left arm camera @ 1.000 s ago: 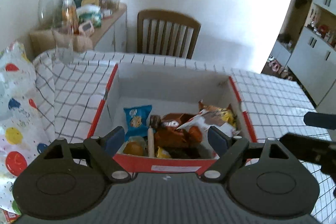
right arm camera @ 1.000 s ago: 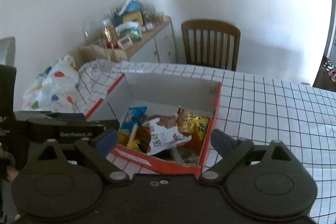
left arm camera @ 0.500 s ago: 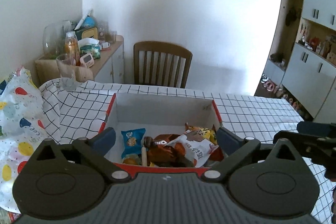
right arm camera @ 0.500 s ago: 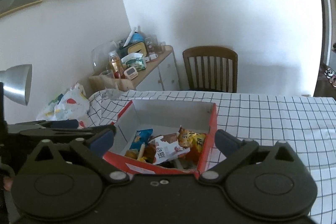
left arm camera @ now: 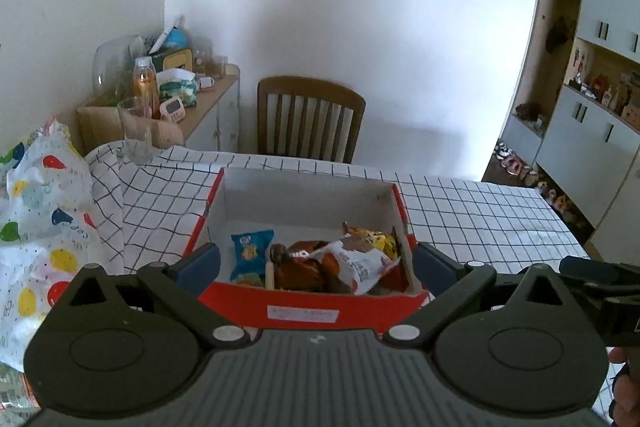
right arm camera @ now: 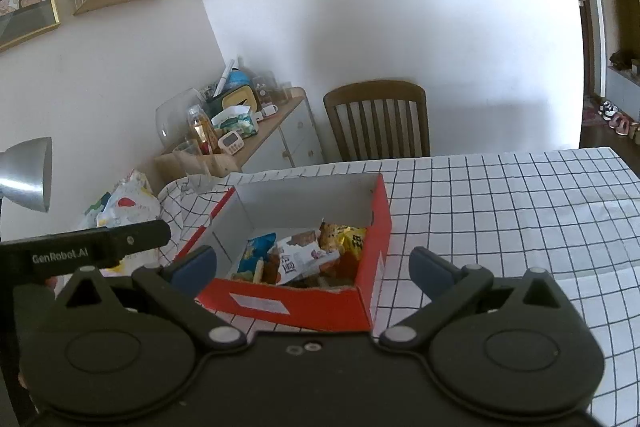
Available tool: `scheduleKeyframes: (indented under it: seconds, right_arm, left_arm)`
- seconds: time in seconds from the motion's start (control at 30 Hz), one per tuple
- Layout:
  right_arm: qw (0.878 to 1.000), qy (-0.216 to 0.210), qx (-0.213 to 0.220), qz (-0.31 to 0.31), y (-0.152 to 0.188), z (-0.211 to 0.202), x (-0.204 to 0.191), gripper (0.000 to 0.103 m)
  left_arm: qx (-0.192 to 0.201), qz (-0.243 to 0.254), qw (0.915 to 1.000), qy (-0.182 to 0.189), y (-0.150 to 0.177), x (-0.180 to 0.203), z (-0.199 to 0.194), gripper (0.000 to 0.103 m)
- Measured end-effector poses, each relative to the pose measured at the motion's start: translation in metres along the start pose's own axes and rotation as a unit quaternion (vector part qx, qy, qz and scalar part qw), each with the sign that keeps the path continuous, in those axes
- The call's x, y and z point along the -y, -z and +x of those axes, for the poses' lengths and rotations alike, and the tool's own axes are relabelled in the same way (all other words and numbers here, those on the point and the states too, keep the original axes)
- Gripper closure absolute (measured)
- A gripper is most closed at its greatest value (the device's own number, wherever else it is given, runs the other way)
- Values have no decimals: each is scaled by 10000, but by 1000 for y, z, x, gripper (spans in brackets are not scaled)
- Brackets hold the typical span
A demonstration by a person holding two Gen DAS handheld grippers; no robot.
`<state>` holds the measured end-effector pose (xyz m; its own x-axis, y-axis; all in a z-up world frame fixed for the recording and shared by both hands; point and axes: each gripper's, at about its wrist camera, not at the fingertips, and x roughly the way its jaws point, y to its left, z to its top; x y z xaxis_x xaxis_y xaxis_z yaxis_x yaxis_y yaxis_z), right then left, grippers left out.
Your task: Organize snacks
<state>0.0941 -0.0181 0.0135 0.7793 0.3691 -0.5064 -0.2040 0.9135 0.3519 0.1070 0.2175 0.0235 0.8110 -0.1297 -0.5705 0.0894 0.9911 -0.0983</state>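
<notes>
A red cardboard box (left arm camera: 316,309) (right arm camera: 376,227) with a white inside sits on the checked tablecloth. It holds several snack packets: a blue packet (left arm camera: 251,247) (right arm camera: 256,251), a white packet (left arm camera: 358,261) (right arm camera: 298,255), a brown one (left arm camera: 298,271) and a yellow-orange one (left arm camera: 378,241) (right arm camera: 346,237). My left gripper (left arm camera: 316,265) is open and empty, above the box's near wall. My right gripper (right arm camera: 312,265) is open and empty, above the box's near side. Each gripper's body shows at the edge of the other's view.
A wooden chair (left arm camera: 310,119) stands behind the table. A sideboard (left arm camera: 208,107) with bottles, a glass and a timer is at the back left. A balloon-print bag (left arm camera: 36,203) lies at the table's left. Cabinets (left arm camera: 592,131) are on the right. A lamp (right arm camera: 28,171) is at far left.
Both grippers have risen and drawn back from the box, so it looks smaller and more of the room shows. Both stay open and empty. The snacks have not moved.
</notes>
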Motion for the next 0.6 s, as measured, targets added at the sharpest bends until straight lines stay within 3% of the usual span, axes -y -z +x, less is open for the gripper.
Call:
scheduleKeyframes:
  seconds: [0.17, 0.6]
  right_arm:
    - [10000, 3, -24, -44, -1, -12, -1, 0]
    - [9999, -34, -35, -143, -6, -28, -8, 0]
  left_arm:
    - [-180, -50, 9998, 41, -3, 3, -5, 0]
    - [-151, 106, 9998, 71, -8, 18, -15, 0]
